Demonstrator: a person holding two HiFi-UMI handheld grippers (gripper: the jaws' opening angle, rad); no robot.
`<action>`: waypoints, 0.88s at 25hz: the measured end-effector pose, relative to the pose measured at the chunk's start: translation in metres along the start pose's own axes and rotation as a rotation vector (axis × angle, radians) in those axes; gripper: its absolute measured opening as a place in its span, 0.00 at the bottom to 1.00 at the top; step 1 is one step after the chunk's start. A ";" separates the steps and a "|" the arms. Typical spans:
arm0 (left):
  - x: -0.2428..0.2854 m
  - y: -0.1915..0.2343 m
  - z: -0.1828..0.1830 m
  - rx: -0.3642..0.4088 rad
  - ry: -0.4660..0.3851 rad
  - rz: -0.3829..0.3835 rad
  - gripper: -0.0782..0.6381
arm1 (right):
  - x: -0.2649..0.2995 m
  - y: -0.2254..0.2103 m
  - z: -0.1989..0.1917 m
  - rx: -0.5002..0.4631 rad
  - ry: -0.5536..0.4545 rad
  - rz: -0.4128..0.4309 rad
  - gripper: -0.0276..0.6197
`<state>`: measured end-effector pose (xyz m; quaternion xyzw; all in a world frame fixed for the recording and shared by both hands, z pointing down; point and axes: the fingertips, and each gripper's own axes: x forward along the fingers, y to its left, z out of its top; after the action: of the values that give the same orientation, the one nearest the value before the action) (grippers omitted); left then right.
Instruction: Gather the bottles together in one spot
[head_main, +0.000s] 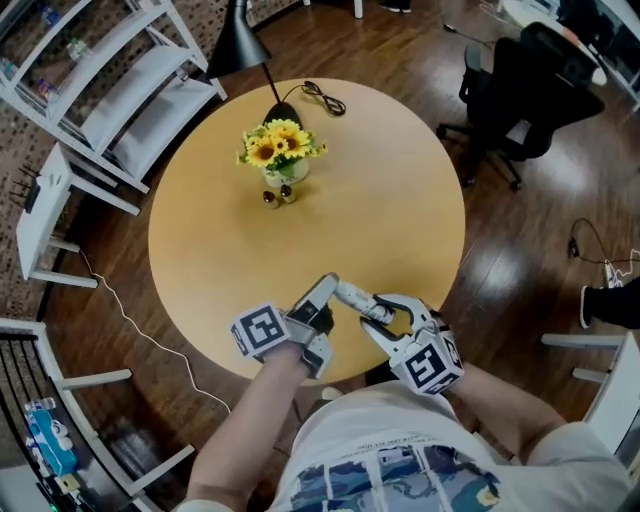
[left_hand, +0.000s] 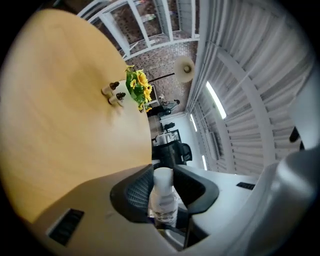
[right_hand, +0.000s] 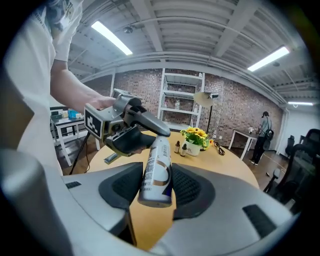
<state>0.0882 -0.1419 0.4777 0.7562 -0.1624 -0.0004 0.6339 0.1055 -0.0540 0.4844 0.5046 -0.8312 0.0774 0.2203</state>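
left gripper (head_main: 318, 300) clamped on small clear white-capped bottle (left_hand: 163, 197), right gripper (head_main: 375, 315) clamped on white gold-printed cylindrical bottle (right_hand: 156, 170), both over near edge of round wooden table (head_main: 390, 210). white vase (head_main: 283, 172) holds yellow sunflowers (head_main: 278, 143); two tiny brown bottles (head_main: 277, 196) just beside it.

The round wooden table (head_main: 400, 200) carries a vase of yellow sunflowers (head_main: 281, 150) on its far part. Two small brown dropper bottles (head_main: 277, 197) stand side by side just in front of the vase. Behind the vase, at the far edge, stands a black desk lamp (head_main: 237, 40), with its black cord (head_main: 325, 97) lying to its right.

Over the near edge, the left gripper (left_hand: 164, 190) and the right gripper (right_hand: 157, 189) sit close beside each other. A small clear white-capped bottle (left_hand: 163, 176) is clamped between the left jaws. A tall white printed bottle (right_hand: 159, 160) is clamped between the right jaws, and its far end points at the left gripper.

A white metal shelf rack (head_main: 130, 90) stands beyond the table to the left. A black office chair (head_main: 520, 90) stands to the far right.
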 end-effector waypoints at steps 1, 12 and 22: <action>0.007 -0.003 0.004 -0.018 -0.009 -0.019 0.28 | 0.002 -0.009 -0.002 -0.007 0.000 0.006 0.35; 0.050 -0.012 0.027 0.150 -0.076 0.035 0.27 | 0.032 -0.058 -0.010 -0.046 -0.003 0.093 0.36; 0.109 -0.037 0.075 0.938 -0.075 0.262 0.28 | 0.041 -0.127 -0.039 0.102 0.087 0.026 0.46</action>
<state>0.1851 -0.2354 0.4495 0.9330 -0.2615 0.1255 0.2131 0.2113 -0.1341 0.5251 0.5004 -0.8223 0.1443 0.2292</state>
